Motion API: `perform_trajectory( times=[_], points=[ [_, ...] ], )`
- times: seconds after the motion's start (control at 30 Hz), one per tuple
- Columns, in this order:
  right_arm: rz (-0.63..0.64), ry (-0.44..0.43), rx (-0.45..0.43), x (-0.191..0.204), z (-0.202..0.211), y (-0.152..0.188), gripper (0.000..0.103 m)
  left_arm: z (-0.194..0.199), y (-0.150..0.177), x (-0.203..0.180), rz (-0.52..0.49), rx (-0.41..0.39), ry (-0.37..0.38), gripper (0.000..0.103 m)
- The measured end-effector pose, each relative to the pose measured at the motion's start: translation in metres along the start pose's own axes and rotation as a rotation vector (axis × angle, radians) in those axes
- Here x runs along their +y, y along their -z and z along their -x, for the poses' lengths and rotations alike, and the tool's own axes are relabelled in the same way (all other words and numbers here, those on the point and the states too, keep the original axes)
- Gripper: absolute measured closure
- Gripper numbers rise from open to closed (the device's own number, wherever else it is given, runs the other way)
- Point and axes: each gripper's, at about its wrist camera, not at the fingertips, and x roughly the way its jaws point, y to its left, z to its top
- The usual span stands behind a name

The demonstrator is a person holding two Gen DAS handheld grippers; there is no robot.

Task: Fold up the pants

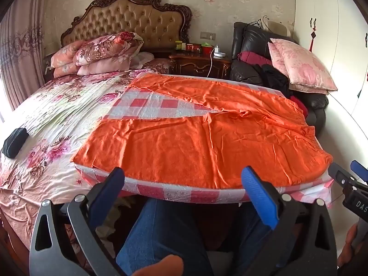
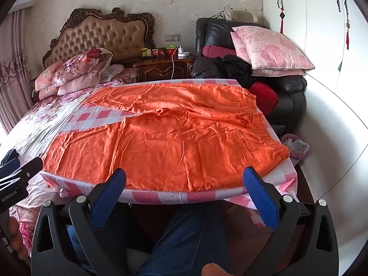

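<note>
Orange pants [image 1: 202, 138] [image 2: 165, 138] lie spread flat on a board covered with a red-and-white checked cloth [image 1: 147, 105] [image 2: 96, 117]. The waistband is at the right, the two legs run to the left with a gap between them. My left gripper [image 1: 184, 179] hovers open at the board's near edge, nothing between its blue pads [image 1: 260, 195]. My right gripper [image 2: 184, 179] also stands open just before the near edge, empty. The right gripper's tip [image 1: 349, 184] shows at the right of the left wrist view; the left gripper's body [image 2: 18, 179] shows at the left of the right wrist view.
The board rests on a bed with a floral sheet [image 1: 53, 119]; pillows [image 1: 101, 53] are stacked by the headboard. A black leather chair [image 2: 285, 92] with pillows and clothes stands at the right, a nightstand [image 1: 200, 62] behind. The person's jeans-clad legs [image 1: 161, 237] are below the board.
</note>
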Motion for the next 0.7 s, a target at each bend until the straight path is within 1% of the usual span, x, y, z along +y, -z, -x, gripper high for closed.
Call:
perform_trajectory(
  times=[0.07,0.13,0.37,0.7],
  points=[
    [0.008,0.008,-0.002,0.0006,-0.0002,0.0002,0.005,0.0012,0.0005,0.0026,0.002,0.0,-0.003,0.001],
    [0.005,0.005,0.001,0.0003,-0.0006,0.0004,0.005,-0.0063,-0.0015,0.0019,-0.003,0.009,-0.007,0.001],
    [0.003,0.004,0.001,-0.0009,-0.0011,0.0009,0.005,-0.0052,0.0031,-0.0042,-0.008,0.002,-0.015,0.001],
    [0.001,0.001,0.005,-0.0021,-0.0018,-0.0004,0.005,-0.0057,0.0038,-0.0024,-0.004,0.002,-0.017,0.001]
  ],
)
